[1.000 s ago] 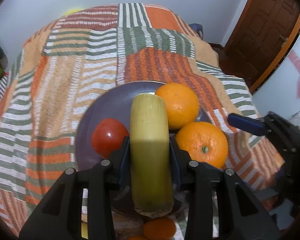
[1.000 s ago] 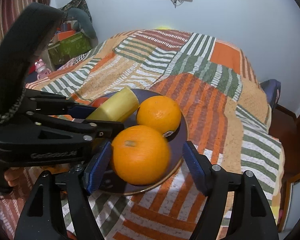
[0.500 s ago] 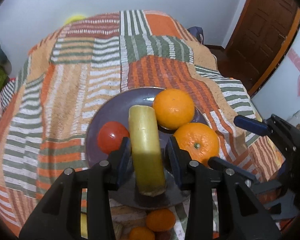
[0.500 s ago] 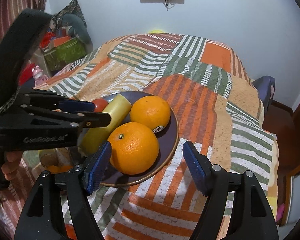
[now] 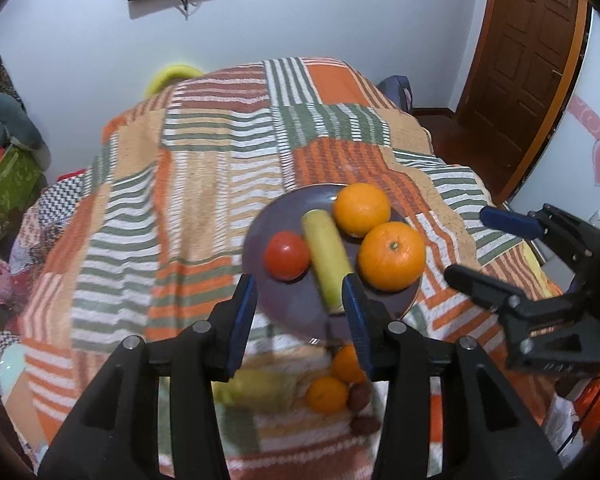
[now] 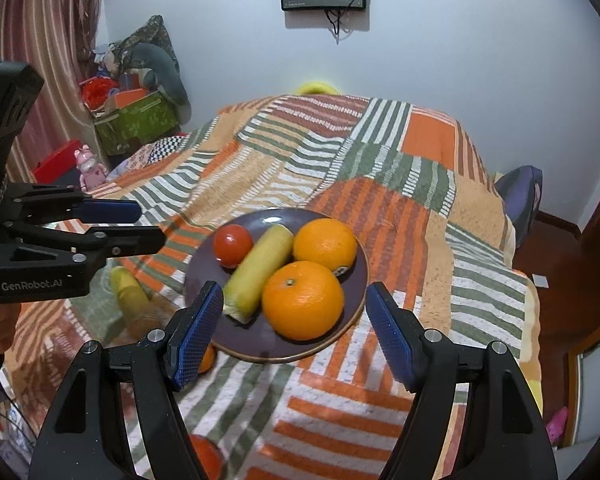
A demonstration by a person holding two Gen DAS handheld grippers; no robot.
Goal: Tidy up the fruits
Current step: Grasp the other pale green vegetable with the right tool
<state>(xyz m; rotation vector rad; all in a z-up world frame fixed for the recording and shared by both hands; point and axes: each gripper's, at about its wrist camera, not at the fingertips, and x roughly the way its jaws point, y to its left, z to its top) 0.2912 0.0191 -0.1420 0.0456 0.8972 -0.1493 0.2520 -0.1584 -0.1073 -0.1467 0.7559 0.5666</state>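
Observation:
A purple plate on the striped bedspread holds a red tomato, a yellow-green cylindrical fruit and two oranges. My left gripper hovers above the plate's near edge. Its jaws are opening and nothing is between them. My right gripper stands open above the near orange without touching it.
Loose on the bedspread near the plate lie small oranges, brown fruits and a yellow fruit. The bed's right edge drops to the floor by a wooden door. Boxes and clutter stand at the left.
The left gripper let go of the yellow-green fruit, which now lies on the plate, and pulled back and up. The right gripper also drew back from the near orange.

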